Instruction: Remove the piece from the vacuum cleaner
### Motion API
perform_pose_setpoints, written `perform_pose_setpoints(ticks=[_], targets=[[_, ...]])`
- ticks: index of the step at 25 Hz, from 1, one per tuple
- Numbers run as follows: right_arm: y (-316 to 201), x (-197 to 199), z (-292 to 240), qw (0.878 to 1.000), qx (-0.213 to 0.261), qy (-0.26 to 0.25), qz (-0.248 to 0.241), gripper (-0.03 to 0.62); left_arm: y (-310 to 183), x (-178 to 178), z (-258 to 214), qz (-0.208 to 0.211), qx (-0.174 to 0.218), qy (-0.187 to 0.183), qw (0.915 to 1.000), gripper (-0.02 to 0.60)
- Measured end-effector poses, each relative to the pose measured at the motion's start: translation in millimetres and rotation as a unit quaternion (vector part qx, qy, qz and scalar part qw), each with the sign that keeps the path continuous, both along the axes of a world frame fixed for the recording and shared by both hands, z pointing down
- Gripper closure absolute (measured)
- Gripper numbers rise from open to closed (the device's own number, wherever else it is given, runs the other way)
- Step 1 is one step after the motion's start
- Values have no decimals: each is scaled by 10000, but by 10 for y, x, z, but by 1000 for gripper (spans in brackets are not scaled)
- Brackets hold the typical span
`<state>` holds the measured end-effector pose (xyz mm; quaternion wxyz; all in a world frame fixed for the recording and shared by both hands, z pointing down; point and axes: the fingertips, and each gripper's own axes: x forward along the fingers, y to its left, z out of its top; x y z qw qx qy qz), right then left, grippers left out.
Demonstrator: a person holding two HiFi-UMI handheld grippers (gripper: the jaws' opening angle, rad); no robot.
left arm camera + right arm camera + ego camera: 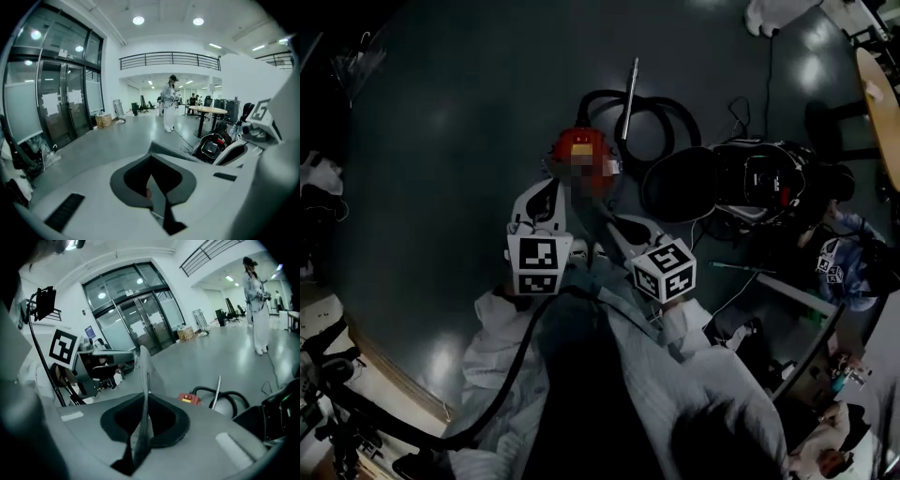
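Observation:
The red vacuum cleaner [578, 150] lies on the dark floor straight ahead, with its black hose [661, 112] looped to its right and a metal wand [630, 86] across the loop. The right gripper view shows the red body [189, 399], the wand [215, 393] and the hose [229, 396] low on the floor beyond the jaws. My left gripper [550, 186] hangs just short of the vacuum's near side, jaws together, nothing in them [157, 150]. Beside it on the right, my right gripper [615, 223] also has its jaws pressed together and empty [143, 355].
A black machine with a red part [759, 178] [212, 145] and cables sit right of the hose. A round table [206, 110] and a standing person in white [168, 104] [257, 301] are farther off. Glass doors [140, 329] stand behind. Another person [844, 262] crouches at the right.

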<state>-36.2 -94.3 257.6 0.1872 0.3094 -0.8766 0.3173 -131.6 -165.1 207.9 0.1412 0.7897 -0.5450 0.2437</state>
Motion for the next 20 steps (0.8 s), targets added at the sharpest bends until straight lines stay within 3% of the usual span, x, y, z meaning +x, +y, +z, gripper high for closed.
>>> perform_pose_setpoints(ticks=[7,14,20], targets=[[-211,23,-1215,9922,1138,-330,390,569,-18,113,-992,132,893,-239,9956,577],[-189,-18,-1517,9877,1467,-324,438,569,12,268,-1377,723,1484,-985,9813,578],[-140,-153,-1522,9866,1557,-168,462,569,106,83,-1281,441,1367,-610,9877,578]])
